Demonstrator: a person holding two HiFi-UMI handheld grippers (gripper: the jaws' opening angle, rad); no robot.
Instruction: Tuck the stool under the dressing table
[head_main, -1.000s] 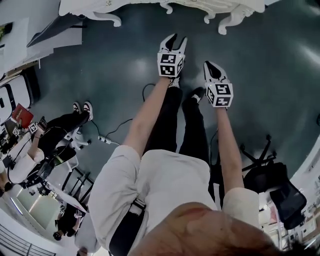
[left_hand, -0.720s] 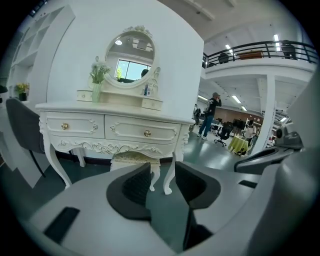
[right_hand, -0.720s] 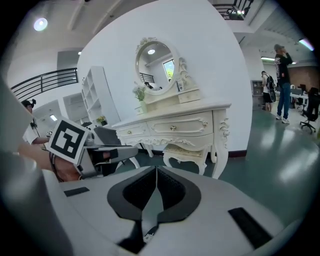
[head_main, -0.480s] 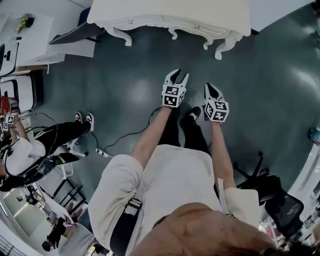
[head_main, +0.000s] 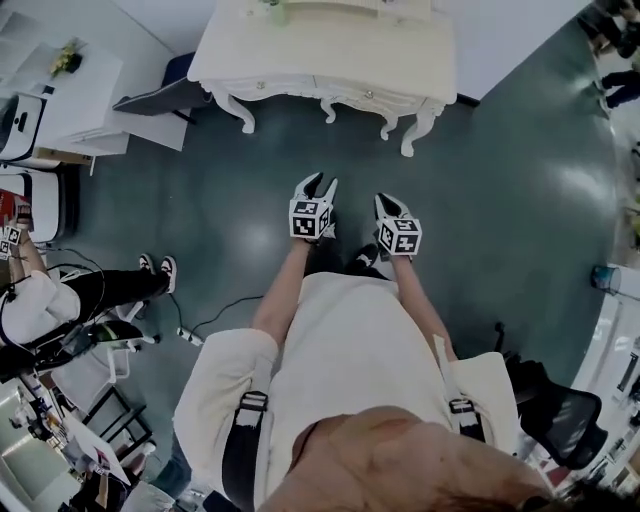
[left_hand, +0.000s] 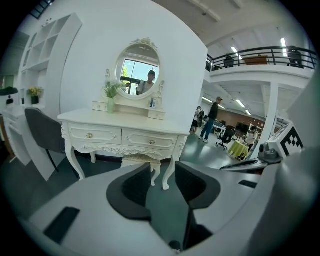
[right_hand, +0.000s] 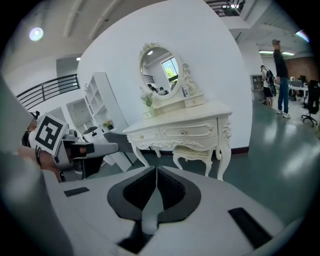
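Left tongs part open, right tongs shut, both empty, well short of the stool at twelve o'clock under the dressing table, left marginally nearer.

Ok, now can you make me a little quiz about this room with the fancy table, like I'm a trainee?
1. True or false: the stool sits under the dressing table.
2. Which has its jaws apart? A: left gripper. B: right gripper.
3. Fill in: an oval ____ stands on the dressing table.

Key: 1 true. 2 A. 3 mirror.
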